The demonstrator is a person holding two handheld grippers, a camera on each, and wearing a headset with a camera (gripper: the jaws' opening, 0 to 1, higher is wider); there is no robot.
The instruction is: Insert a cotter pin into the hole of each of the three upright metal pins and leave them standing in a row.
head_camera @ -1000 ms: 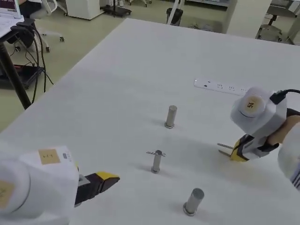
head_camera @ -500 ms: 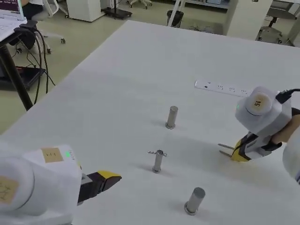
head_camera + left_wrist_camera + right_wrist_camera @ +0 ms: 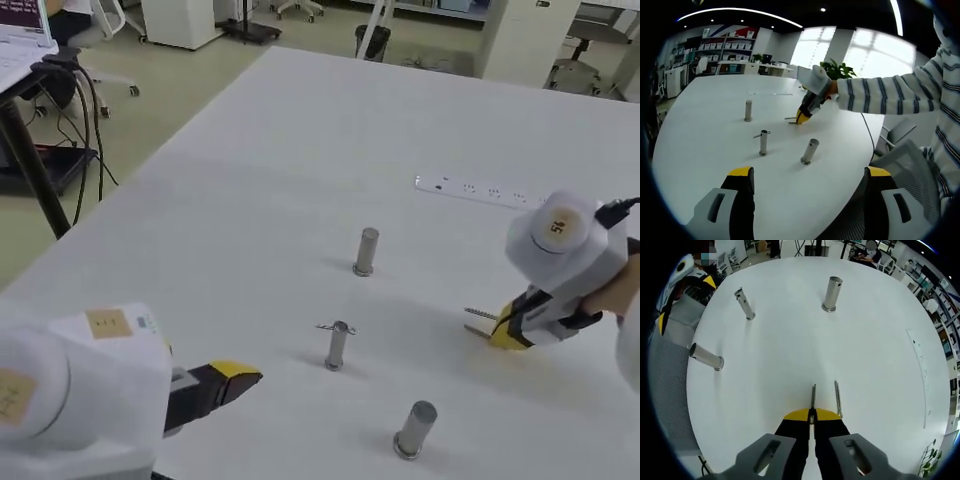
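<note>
Though near table (image 3: 845, 165) edge, left gripper (image 3: 808, 172) unobstructed.

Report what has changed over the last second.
Hardly anything. The right gripper leaned slightly rightward at its top, its tips staying put, shut on the loose cotter pin. The left gripper stays open. The far pin, the middle pin with its fitted cotter pin, and the near pin are unmoved.

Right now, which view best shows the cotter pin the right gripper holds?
The right gripper view: the cotter pin sticks out forward from the right gripper's shut jaws, close and unobstructed. The head view shows it small, from the side, beside the yellow tips. The left gripper view shows it as a distant sliver.
</note>
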